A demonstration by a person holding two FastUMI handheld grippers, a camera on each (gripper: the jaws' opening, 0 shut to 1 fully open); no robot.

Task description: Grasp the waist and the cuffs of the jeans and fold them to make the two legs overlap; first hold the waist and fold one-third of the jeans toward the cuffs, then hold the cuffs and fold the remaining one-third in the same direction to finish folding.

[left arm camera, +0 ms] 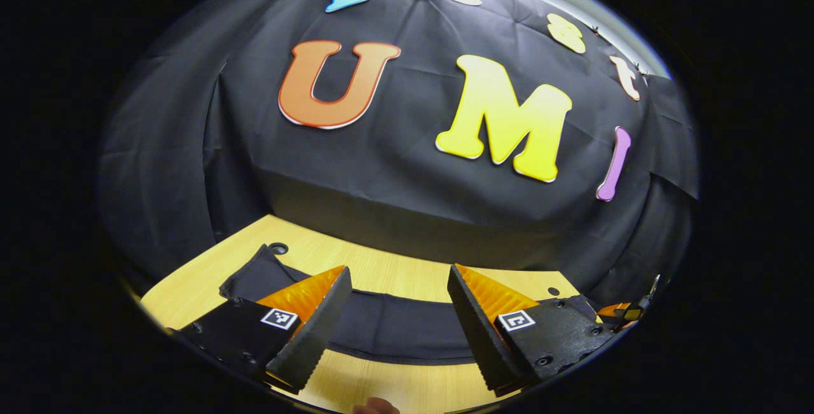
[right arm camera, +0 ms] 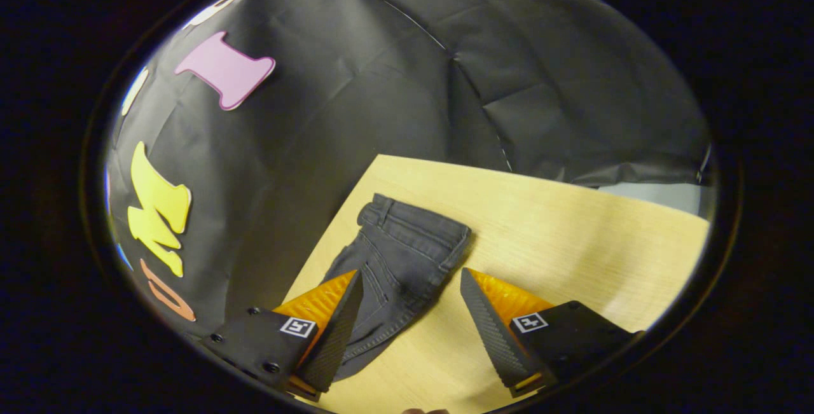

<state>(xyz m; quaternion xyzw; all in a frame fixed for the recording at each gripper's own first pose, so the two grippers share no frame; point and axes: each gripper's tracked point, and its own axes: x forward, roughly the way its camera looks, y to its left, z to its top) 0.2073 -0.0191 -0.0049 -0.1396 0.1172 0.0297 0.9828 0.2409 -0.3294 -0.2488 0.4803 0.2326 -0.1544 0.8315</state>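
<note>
My left gripper [left arm camera: 399, 312] and right gripper [right arm camera: 412, 315] hover fingers apart above the jeans [right arm camera: 397, 274] on the worktop [right arm camera: 559, 242].

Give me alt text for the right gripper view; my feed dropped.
Dark jeans lie flat on a light wooden table, waistband end farthest from the camera. The right gripper hovers above them, fingers spread wide and holding nothing. Black cloth wall rises behind the table.
</note>
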